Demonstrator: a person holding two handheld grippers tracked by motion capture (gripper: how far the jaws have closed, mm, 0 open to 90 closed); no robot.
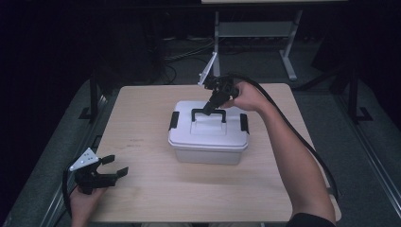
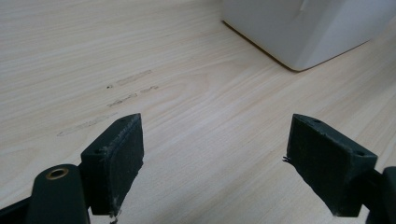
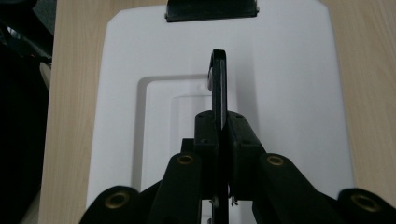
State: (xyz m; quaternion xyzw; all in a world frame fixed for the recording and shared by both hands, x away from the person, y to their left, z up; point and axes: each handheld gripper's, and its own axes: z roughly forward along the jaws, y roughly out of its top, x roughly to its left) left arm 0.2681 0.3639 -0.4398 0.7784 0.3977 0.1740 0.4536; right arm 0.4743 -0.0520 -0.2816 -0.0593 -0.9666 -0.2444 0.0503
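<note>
You are working in a dark room with cables on the floor, at a pale wooden tabletop [image 1: 142,198] where the white box [image 1: 208,142] is sitting near the middle, a little toward the far edge. Your right gripper [image 3: 223,122] is pinching the box's black handle [image 3: 218,79], raised upright, so the next move is likely a steady straight lift. Your left gripper [image 2: 215,158] is resting spread and empty at the near left corner.
</note>
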